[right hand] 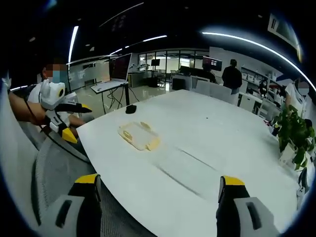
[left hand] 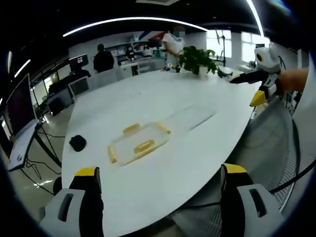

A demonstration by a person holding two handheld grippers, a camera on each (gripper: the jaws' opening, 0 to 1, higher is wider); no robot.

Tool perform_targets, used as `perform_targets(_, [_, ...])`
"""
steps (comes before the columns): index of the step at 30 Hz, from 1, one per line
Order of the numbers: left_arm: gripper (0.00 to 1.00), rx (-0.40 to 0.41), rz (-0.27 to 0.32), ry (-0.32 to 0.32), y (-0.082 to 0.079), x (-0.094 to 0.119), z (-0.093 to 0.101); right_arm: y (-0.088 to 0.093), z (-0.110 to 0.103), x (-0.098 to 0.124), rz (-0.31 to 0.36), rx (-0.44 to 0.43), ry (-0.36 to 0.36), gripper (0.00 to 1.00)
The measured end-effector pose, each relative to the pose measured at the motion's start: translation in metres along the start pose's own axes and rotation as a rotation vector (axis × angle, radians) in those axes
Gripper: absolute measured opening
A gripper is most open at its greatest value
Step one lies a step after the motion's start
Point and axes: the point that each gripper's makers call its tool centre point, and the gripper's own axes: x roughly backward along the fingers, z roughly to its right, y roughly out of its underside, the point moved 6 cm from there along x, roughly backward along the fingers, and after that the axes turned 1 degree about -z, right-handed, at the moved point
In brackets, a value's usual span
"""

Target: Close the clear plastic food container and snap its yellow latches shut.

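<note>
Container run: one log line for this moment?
container: on white table, untouched | left gripper: open, off it | right gripper: open, off it

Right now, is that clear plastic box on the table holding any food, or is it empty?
Empty, it seems: through the clear box only the white table shows, besides its yellow latches. Whether its lid is on, I cannot tell.

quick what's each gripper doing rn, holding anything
Left gripper: open, holding nothing, back from the container.
Right gripper: open, holding nothing, above the table.
</note>
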Motion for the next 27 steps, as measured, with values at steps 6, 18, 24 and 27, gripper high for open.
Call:
perform_targets(6, [0.99,0.002,0.007,0.003,-0.0020,-0.0004,0.0015,0.0001,0.0026,0.0021,0.006,-0.004,0.009,0.99])
perform_targets(18, [0.99,-0.002,0.004,0.006,-0.0007,-0.0004,0.0020,0.0024,0.0007,0.0046,0.004,-0.006,0.013,0.99])
perform_targets(24, [0.99,0.008,0.001,0.011,0.0020,-0.0018,0.0017,0.0025,0.0002,0.0047,0.005,-0.001,0.016,0.99])
perform_targets(27, [0.99,0.009,0.001,0.013,0.0026,-0.0023,0.0009,0.0027,-0.0004,0.0038,-0.001,0.009,0.012,0.99])
